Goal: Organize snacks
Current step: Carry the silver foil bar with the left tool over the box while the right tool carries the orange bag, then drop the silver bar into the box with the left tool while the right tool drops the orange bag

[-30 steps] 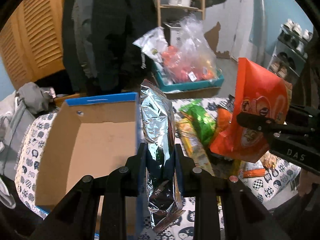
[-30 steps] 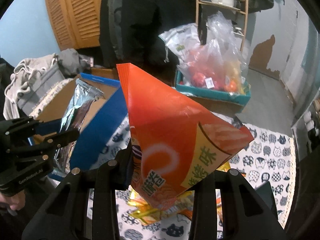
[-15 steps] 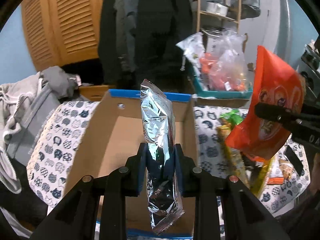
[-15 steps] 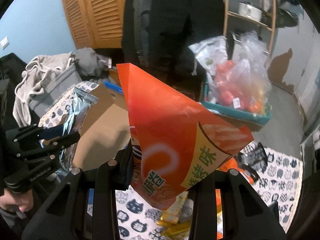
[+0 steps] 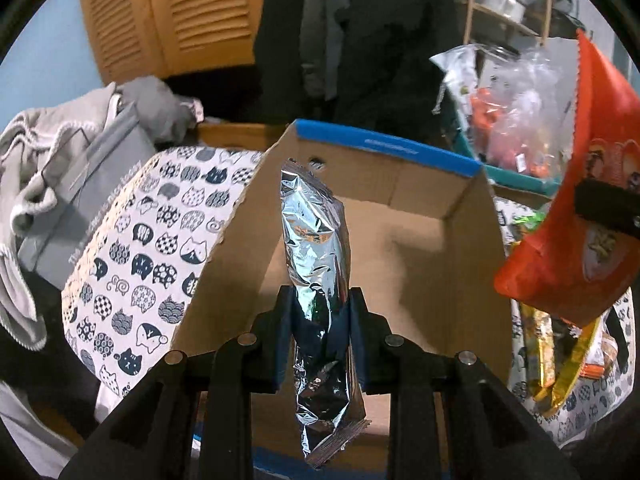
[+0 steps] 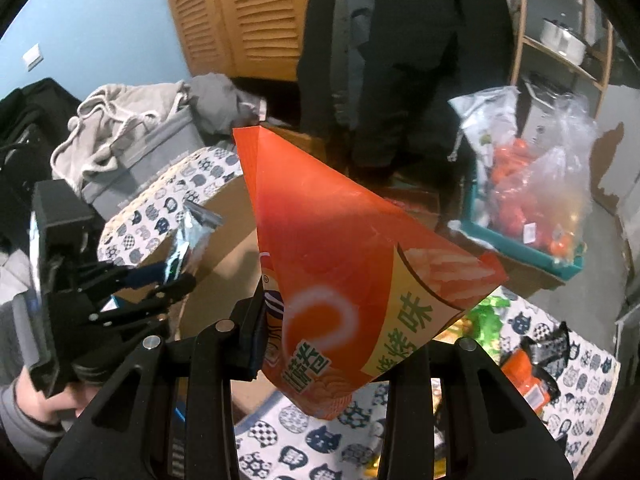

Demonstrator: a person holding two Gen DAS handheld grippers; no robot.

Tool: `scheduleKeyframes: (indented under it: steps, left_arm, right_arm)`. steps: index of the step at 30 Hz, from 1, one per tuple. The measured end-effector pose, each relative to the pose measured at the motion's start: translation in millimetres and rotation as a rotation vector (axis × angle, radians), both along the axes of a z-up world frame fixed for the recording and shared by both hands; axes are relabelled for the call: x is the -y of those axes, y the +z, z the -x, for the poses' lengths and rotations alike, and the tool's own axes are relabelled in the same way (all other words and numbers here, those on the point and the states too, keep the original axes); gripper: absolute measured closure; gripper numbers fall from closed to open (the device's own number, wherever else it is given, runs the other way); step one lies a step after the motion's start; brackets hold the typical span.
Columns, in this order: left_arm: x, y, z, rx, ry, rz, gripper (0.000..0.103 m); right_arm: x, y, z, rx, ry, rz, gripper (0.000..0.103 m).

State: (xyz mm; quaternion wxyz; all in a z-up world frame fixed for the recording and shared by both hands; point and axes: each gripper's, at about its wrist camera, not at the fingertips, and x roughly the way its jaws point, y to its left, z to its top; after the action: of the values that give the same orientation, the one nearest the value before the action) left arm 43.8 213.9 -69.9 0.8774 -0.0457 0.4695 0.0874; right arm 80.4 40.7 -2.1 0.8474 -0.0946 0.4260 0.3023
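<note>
Now the left gripper (image 5: 320, 336) pinches a crinkled silver foil snack packet (image 5: 316, 264) between its fingers, the packet standing upright with its sealed top ahead of the fingertips and its lower end hanging behind them, over the open brown cardboard box with a blue rim (image 5: 420, 240). The right gripper (image 6: 336, 340) has its fingers pressed on a glossy orange snack bag (image 6: 344, 248) that fans out wide ahead of the fingers; it bears a white ring, a yellow band with green Chinese characters and a picture of pale sticks. Small white print on the box's blue rim is too blurred to read. Compared with a second ago, the box lies directly ahead of the left fingers instead of off to their left, and the orange bag has come nearer the box. Beneath the box lies a cat-print cloth (image 5: 152, 240) covering the table.
</note>
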Motion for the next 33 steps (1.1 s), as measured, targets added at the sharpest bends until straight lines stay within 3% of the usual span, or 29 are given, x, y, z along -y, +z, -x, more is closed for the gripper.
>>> scheduleKeyframes:
  steps: [7,9,11,24,29,33]
  left_arm:
    - [-4.9,-4.8,-1.0,-0.049,0.043,-0.006,0.071]
    - [-7.1,-1.3,1.5,-0.039,0.055,-0.020,0.048]
    - [-11.7,4.3,5.9,-0.016,0.078,-0.042,0.043]
    - [-26.5,21.0,17.7,0.019,0.113,-0.039,0.040]
    - [-17.6,21.5,16.7,0.023,0.087,-0.030,0.038]
    - [-6.3,23.9,14.3,0.024,0.059,0.001,0.033]
  right_arm:
    - [-26.6,-10.8,-11.0,-0.030,0.050,0.016,0.069]
    - [-32.9,-15.5,-14.0,-0.049,0.062,0.009,0.069]
    - [-38.7,-19.7,-16.0,-0.066,0.071,0.008,0.069]
    - [-66.0,-49.0,-30.8,-0.168,0.113,0.044,0.068]
    - [-54.2,-45.1,-32.8,-0.160,0.083,0.028,0.039]
    - [-38.9,-37.1,-29.6,-0.144,0.068,0.032,0.030]
